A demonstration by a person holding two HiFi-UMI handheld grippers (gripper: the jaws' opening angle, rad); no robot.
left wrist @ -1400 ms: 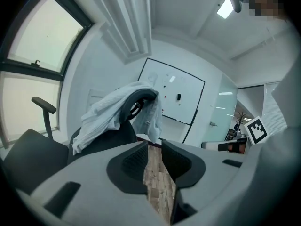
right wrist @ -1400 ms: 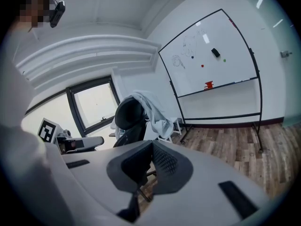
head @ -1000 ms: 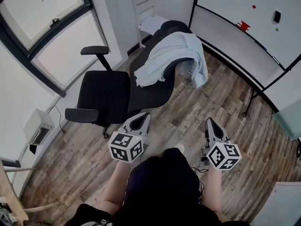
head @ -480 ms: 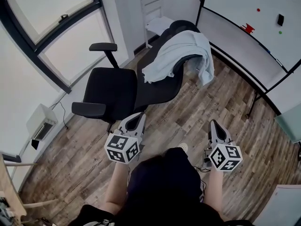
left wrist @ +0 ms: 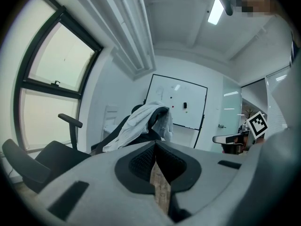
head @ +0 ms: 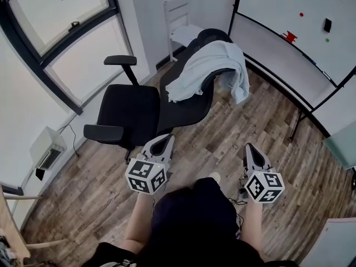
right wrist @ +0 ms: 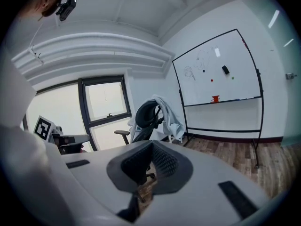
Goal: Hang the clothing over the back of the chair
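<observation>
Hanging across the back of the chair (head: pixel 130 110), the clothing (head: pixel 208 68) looks placed, so the left hand-held gripper (head: pixel 160 143) and right hand-held gripper (head: pixel 248 148) rest clenched, empty, well apart from it.

The upper backrest of the chair (head: pixel 128 113) is covered by the clothing (head: pixel 208 68), and its base is largely hidden beneath the seat. The whiteboard (head: pixel 289 15) is cut off by the top edge, its markings too small to be read.

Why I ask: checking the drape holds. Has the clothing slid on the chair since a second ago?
No. Against the chair back, the clothing hangs just as before.
</observation>
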